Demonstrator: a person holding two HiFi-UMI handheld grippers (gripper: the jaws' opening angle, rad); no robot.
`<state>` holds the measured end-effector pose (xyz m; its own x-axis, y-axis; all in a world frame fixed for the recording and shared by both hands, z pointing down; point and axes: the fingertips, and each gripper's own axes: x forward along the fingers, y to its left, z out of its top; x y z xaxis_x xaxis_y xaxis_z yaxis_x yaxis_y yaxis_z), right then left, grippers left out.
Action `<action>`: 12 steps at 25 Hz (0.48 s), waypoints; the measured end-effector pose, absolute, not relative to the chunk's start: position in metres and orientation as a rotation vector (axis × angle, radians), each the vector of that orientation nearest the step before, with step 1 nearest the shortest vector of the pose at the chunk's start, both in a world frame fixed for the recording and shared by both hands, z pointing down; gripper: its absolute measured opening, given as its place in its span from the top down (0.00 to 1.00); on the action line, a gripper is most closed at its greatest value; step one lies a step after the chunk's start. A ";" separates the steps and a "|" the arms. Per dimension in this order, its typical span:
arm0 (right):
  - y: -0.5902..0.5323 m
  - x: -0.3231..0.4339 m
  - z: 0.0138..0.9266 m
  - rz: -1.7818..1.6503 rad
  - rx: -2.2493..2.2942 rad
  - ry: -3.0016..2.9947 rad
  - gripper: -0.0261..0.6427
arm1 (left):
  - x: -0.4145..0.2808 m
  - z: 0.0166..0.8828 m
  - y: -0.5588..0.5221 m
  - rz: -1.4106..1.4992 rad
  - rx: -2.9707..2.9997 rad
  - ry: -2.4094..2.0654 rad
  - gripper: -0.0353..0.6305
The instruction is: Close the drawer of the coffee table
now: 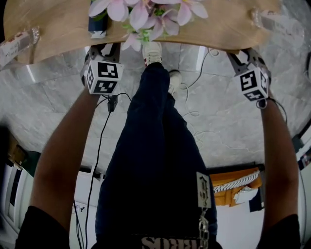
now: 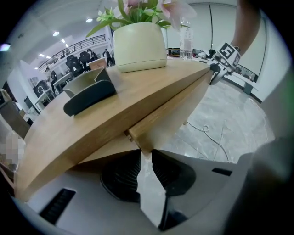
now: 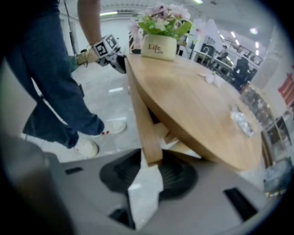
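The drawer front (image 2: 171,106) stands out a little from under the rim of the oval wooden desk (image 1: 63,24), with a gap between its top edge and the desk edge, so the drawer is partly open. The left claw (image 2: 146,153) is clamped on one end of that panel, and only the tips of its dark ribbed pads (image 2: 124,172) press on the corner. At the other end, the right claw (image 3: 150,163) is closed on the panel with the wood set deeper between its jaws. In the head view both claws reach forward and down to the near edge of the desk, well apart. The person's dark trouser legs (image 1: 155,146) and white shoes (image 1: 152,52) are between them on the grey marble floor (image 1: 223,136), where thin cables (image 1: 194,116) trail. On the desk a cream flower pot (image 2: 139,46) with pink blooms (image 1: 146,12) sits near the edge, a dark holder (image 2: 89,94) lies beside it, and a clear bottle (image 2: 185,41) stands behind.
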<state>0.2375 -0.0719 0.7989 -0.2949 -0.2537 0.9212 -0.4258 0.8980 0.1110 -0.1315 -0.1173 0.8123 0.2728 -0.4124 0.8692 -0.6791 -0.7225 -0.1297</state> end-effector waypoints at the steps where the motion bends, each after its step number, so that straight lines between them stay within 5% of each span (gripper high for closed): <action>1: -0.070 0.237 0.801 0.183 0.478 -1.898 0.77 | -0.130 0.814 -0.118 1.413 2.267 -1.000 0.81; 5: -0.068 0.233 0.809 0.215 0.449 -1.920 0.69 | -0.124 0.822 -0.122 1.384 2.284 -0.954 0.77; 12: -0.077 0.234 0.807 0.164 0.521 -1.911 0.77 | -0.124 0.818 -0.117 1.484 2.297 -0.943 0.79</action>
